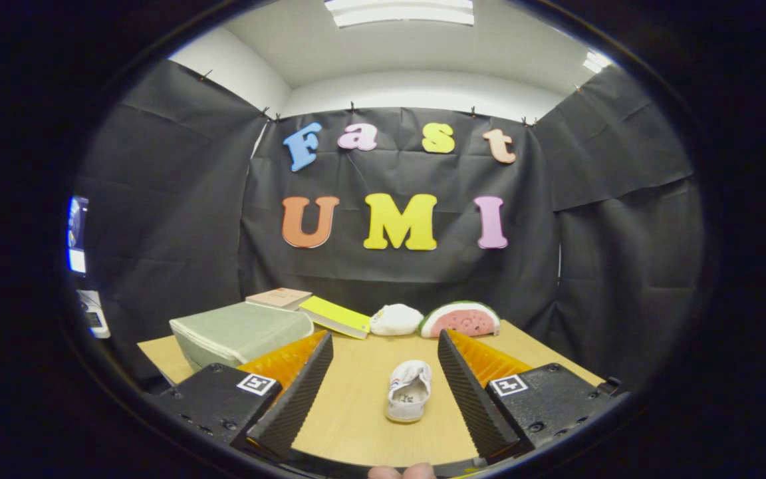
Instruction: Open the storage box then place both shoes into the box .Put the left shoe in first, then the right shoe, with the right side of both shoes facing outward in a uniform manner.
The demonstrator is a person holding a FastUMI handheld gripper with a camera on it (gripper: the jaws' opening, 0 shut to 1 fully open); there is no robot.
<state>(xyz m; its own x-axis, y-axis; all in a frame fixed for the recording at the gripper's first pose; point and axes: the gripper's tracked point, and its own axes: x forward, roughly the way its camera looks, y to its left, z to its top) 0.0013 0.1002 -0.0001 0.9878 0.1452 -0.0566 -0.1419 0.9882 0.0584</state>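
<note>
The wooden table [356,426] is taken as the landmark. On its far left part the grey-green storage box [240,336] is seen, with its lid down as far as can be judged, so the opening step appears not yet done. Behind the box, toward the table's back edge, a tan book [280,297] and a yellow-green book [336,316] are laid. At the back edge, a watermelon-slice toy [459,320] is set, and just beside it the second white shoe [396,320]. Near the table's middle, the nearer white shoe [409,391] is found lying alone, between the fingers of the gripper [386,362] but touched by neither. The jaws are spread wide and nothing is held. Which shoe is the left cannot be told. Both shoes are judged still to be placed. Bare tabletop is left all round the nearer shoe, so room for an approach is judged ample; the box stands close to the table's left edge.
</note>
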